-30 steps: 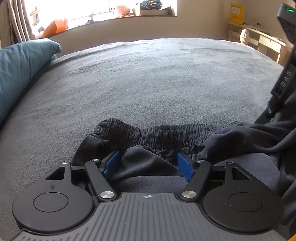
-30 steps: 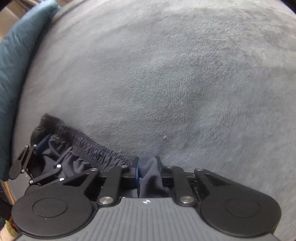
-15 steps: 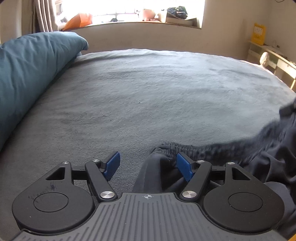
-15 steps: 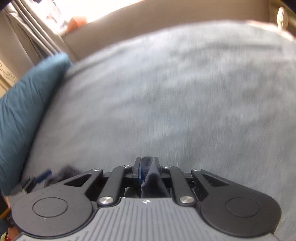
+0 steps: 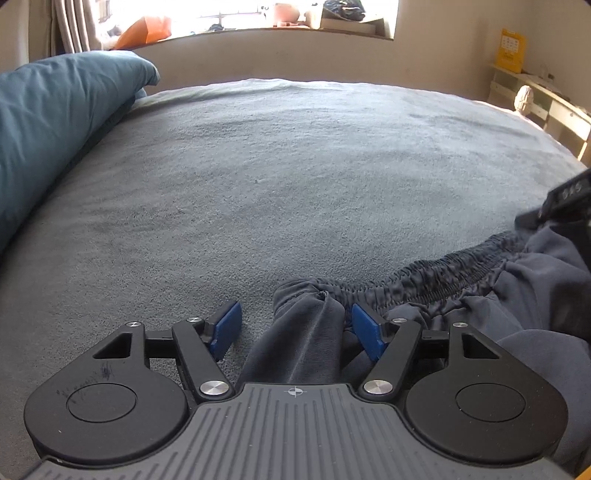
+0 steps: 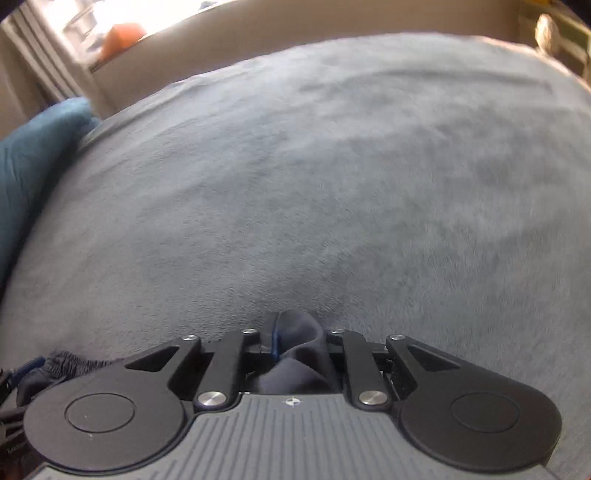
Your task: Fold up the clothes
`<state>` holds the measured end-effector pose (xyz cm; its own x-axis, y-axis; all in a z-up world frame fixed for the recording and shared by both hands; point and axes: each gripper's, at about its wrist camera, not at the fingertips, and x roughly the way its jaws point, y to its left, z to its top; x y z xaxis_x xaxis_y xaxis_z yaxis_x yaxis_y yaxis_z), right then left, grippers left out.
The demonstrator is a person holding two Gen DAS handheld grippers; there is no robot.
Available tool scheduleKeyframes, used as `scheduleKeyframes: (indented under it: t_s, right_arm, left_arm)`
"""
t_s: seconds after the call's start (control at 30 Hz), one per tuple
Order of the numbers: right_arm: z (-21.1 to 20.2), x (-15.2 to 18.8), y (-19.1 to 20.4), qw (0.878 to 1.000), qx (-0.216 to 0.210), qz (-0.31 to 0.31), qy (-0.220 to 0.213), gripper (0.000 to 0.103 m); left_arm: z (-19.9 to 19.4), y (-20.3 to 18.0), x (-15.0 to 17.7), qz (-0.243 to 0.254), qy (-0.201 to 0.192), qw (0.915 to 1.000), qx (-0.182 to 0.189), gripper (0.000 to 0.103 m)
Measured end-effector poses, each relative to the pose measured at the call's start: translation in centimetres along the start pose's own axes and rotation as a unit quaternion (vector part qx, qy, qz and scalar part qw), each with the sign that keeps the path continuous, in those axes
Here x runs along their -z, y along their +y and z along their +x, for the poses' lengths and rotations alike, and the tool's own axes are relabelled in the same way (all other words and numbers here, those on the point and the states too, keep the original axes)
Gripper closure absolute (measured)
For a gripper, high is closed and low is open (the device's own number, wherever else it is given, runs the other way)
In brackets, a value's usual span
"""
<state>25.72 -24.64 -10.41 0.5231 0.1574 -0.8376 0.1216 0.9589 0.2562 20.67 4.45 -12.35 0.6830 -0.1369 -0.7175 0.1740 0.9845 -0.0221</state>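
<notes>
Dark grey shorts (image 5: 461, 295) lie on the grey blanket (image 5: 295, 177), bunched at my near right, elastic waistband (image 5: 443, 269) running between the two grippers. My left gripper (image 5: 295, 328) has its jaws spread; a fold of fabric sits between the blue pads (image 5: 227, 328), hard by the right one, left one clear of it. My right gripper (image 6: 293, 339) is pinching a wad of the cloth; its jaws have just eased open a little. Teal pillow (image 5: 55, 122) far left, window sill (image 5: 258, 31) beyond.

grey fleece-covered bed (image 5: 295, 177) carries dark shorts (image 5: 461, 280) and a teal pillow (image 5: 55, 122).
</notes>
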Motion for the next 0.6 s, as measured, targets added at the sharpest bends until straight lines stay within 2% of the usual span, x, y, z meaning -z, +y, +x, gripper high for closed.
scheduleKeyframes:
  t_s: [0.07, 0.1, 0.13, 0.23, 0.3, 0.37, 0.47, 0.5, 0.57, 0.6]
  right_arm:
    - [-0.4, -0.1, -1.1, 0.999, -0.02, 0.036, 0.0, 0.08]
    - [-0.9, -0.3, -1.4, 0.998, -0.028, 0.05, 0.0, 0.072]
    - [-1.5, -0.5, -1.7, 0.998, -0.033, 0.061, -0.004, 0.058]
    - [-3.5, -1.3, -2.7, 0.995, -0.048, 0.085, -0.027, 0.04]
    - [-3.7, -1.7, -3.5, 0.993, -0.052, 0.1, -0.022, 0.032]
    - [-3.1, -1.9, -4.2, 0.992, -0.055, 0.115, 0.004, 0.031]
    - [-1.1, -1.0, -4.3, 0.988, -0.066, 0.118, 0.073, 0.032]
    - [-1.1, -0.6, -3.8, 0.991, -0.06, 0.096, 0.072, 0.038]
    - [-1.5, 0.0, -2.3, 0.996, -0.045, 0.044, 0.061, 0.057]
    - [-1.7, 0.3, -1.5, 0.998, -0.037, 0.017, 0.055, 0.075]
  left_arm:
    - [0.0, -0.1, 0.0, 0.0, 0.0, 1.0, 0.001, 0.039]
    - [0.0, -0.1, 0.0, 0.001, 0.0, 1.0, 0.002, 0.039]
    - [0.0, -0.2, 0.0, 0.002, 0.0, 1.0, 0.002, 0.041]
    - [0.0, -0.5, 0.0, 0.009, -0.004, 1.0, 0.001, 0.044]
    - [0.0, -0.7, 0.1, 0.015, -0.007, 0.9999, 0.0, 0.047]
    - [-0.1, -1.0, 0.2, 0.021, -0.01, 0.9997, 0.0, 0.05]
    - [-0.2, -1.4, 0.4, 0.03, -0.016, 0.9994, 0.001, 0.058]
    - [-0.3, -1.5, 0.4, 0.032, -0.018, 0.9993, 0.001, 0.061]
    - [-0.6, -1.6, 0.3, 0.029, -0.025, 0.9993, -0.001, 0.069]
    - [-0.7, -1.6, 0.3, 0.027, -0.029, 0.9992, -0.003, 0.078]
